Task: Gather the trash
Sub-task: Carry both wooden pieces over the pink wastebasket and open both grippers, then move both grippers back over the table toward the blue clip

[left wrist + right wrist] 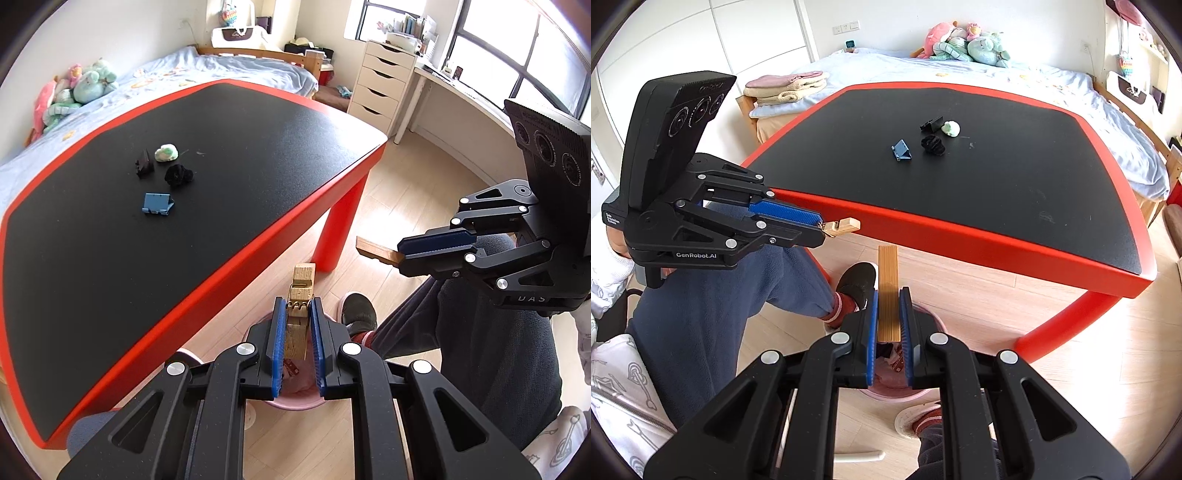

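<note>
My left gripper (298,308) is shut on a notched wooden piece (302,291), held over a pink bin (295,400) on the floor beside the table. My right gripper (888,295) is shut on a flat wooden block (887,291) above the same pink bin (897,391). Each gripper shows in the other's view, the right (402,254) and the left (822,225). On the black table top (240,155) lie a blue folded piece (157,204), a black crumpled wad (178,174), a dark small stand (144,165) and a white-green wad (167,152).
The red-edged table (960,229) stands on red legs (340,225). The person's legs and shoes (358,314) are beside the bin. A bed with plush toys (77,88) lies behind the table. A white drawer unit (384,81) stands at the back right.
</note>
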The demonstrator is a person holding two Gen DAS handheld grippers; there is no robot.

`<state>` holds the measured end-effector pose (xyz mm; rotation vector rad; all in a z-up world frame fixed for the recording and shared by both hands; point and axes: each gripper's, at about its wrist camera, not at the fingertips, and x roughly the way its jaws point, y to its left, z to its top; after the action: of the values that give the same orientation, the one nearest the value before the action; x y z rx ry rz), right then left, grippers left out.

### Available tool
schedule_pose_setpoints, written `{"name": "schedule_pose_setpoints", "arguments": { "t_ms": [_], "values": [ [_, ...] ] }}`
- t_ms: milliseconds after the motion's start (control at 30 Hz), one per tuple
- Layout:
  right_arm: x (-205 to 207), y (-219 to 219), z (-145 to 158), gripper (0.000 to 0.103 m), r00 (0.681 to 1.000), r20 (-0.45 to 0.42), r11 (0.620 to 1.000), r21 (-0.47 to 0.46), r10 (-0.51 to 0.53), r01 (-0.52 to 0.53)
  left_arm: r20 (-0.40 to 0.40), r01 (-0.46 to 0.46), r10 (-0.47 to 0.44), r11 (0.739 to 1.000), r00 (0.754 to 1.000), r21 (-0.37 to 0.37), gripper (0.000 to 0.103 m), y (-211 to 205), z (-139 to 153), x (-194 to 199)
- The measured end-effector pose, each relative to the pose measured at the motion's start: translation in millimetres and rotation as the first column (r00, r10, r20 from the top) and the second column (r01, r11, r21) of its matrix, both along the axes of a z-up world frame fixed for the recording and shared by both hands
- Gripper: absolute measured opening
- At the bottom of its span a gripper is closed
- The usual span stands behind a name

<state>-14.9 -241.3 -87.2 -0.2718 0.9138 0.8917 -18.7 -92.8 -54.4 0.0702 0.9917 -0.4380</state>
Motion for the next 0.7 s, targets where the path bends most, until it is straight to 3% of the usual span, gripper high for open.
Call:
{"name": "schedule_pose_setpoints", "arguments": {
  "t_ms": [133,167,200,233,267,333,500,700],
  "values": [
    [-1.9,0.4,-2.4,0.012,1.0,-0.012,1.0,0.004,0.006,-0.006,-0.005,0.009,-0.009,1.0,1.0,-0.003,0.016,-2.2,-1.2,-1.5],
    [-1.9,0.7,-3.0,0.014,1.0,-0.012,1.0,0.001,0.004,-0.004,-0.002,0.007,-0.007,1.0,1.0,-0.001,0.023,-2.9,-1.3,-1.2],
    [-1.8,0.7,-3.6,0.03,1.0,-0.006,1.0,-0.008,-0.002,0.002,-0.003,0.003,-0.003,1.0,1.0,0.003,0.031,-2.9,-1.7,-0.7],
    [-1.2,0.6,-3.8,0.055,1.0,0.001,1.0,-0.015,-0.009,0.009,0.003,-0.005,0.005,1.0,1.0,0.005,0.053,-2.0,-1.0,-0.2],
    [-1.2,-0.4,-3.6,0.065,1.0,0.008,1.0,-0.012,-0.018,0.018,0.014,-0.017,0.017,1.0,1.0,0.004,0.072,-0.2,-0.4,-0.2],
    [-0.6,-3.3,-2.9,0.083,0.999,0.015,0.999,0.004,-0.032,0.032,0.026,-0.037,0.037,0.999,0.999,-0.003,0.088,3.7,0.7,-0.3],
    [0.2,-6.7,-7.6,0.094,0.999,0.0,0.999,0.004,-0.05,0.05,0.023,-0.061,0.061,0.998,0.998,0.011,0.095,8.5,-1.1,0.5],
    [1.3,-6.4,-8.1,0.097,0.997,-0.01,0.997,0.002,-0.071,0.071,0.033,-0.074,0.073,0.997,0.997,0.017,0.095,11.9,-0.2,0.2]
  ]
}}
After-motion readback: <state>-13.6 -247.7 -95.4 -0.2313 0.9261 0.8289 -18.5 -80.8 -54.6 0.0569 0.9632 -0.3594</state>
